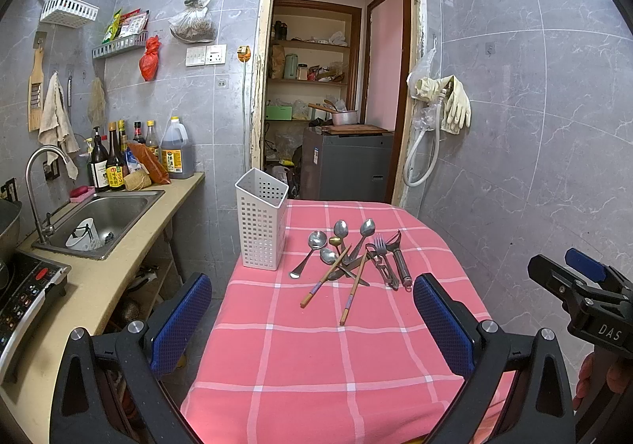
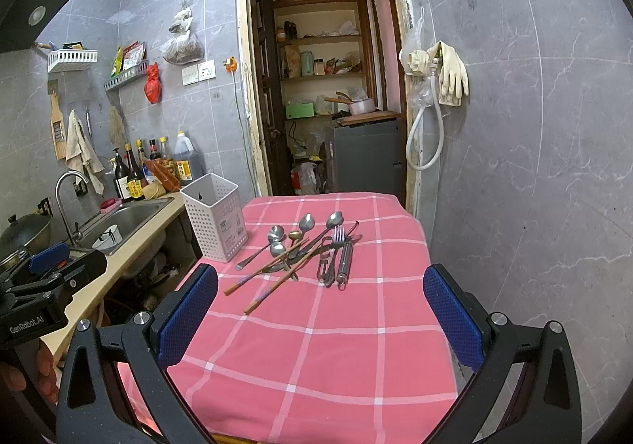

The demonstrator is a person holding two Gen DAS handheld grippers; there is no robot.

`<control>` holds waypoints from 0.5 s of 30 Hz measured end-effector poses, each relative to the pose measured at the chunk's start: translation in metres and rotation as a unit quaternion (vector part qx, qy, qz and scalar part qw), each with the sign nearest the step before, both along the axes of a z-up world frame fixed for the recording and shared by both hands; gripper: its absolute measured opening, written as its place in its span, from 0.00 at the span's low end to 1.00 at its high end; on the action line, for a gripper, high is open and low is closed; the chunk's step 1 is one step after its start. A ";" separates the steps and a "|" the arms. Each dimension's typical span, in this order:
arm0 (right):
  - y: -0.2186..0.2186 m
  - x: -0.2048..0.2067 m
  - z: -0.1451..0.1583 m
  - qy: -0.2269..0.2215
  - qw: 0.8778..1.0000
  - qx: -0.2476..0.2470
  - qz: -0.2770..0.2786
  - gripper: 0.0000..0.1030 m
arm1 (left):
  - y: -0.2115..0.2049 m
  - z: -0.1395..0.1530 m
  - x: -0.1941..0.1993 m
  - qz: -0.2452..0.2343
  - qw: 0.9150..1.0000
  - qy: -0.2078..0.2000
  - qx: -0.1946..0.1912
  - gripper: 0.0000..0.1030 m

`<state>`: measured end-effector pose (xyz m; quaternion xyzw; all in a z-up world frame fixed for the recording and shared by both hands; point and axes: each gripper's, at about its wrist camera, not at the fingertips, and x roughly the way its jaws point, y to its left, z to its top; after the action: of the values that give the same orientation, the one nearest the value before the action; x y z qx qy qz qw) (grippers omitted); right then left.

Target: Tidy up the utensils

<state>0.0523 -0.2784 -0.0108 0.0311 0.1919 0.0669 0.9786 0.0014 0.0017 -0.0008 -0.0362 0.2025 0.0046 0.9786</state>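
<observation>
1. Both grippers hung over the near edge of the table [image 1: 316,384], well short of the utensils; left gripper [image 1: 312,321] had its jaws wide apart and empty, right gripper [image 2: 320,313] likewise spread and empty.
2. Utensils lay in one tangled pile mid-table: spoons [image 1: 316,240], two chopsticks [image 1: 354,293] crossed over them, a fork [image 1: 380,246] and a peeler [image 1: 399,258] on the right side of the heap.
3. White holder [image 1: 261,224] stood upright at the table's far left corner, just beside the pile but not touching it. From the right wrist view the holder [image 2: 213,216] looked empty inside, though its bottom was hidden.
4. Step, as judged: the very start, nothing sorted yet, all pieces out of the holder.
5. Next move likely calls for lowering one gripper onto an outlying piece first, such as the peeler or the top chopstick, since the overlapped spoons would drag neighbours.
6. Sink [image 1: 107,214] on the left counter held a white cup-like item; contents unclear.
</observation>
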 end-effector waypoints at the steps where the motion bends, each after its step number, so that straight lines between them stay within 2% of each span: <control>1: 0.000 0.000 0.000 0.000 1.000 0.000 0.000 0.99 | 0.000 0.000 0.000 0.000 1.000 0.000 0.000 1.00; 15: 0.001 0.001 0.000 0.001 1.000 0.000 0.000 0.99 | 0.000 0.000 0.000 0.000 1.000 0.000 0.000 1.00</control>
<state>0.0529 -0.2774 -0.0106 0.0313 0.1928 0.0671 0.9784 0.0015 0.0018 -0.0008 -0.0364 0.2026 0.0050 0.9786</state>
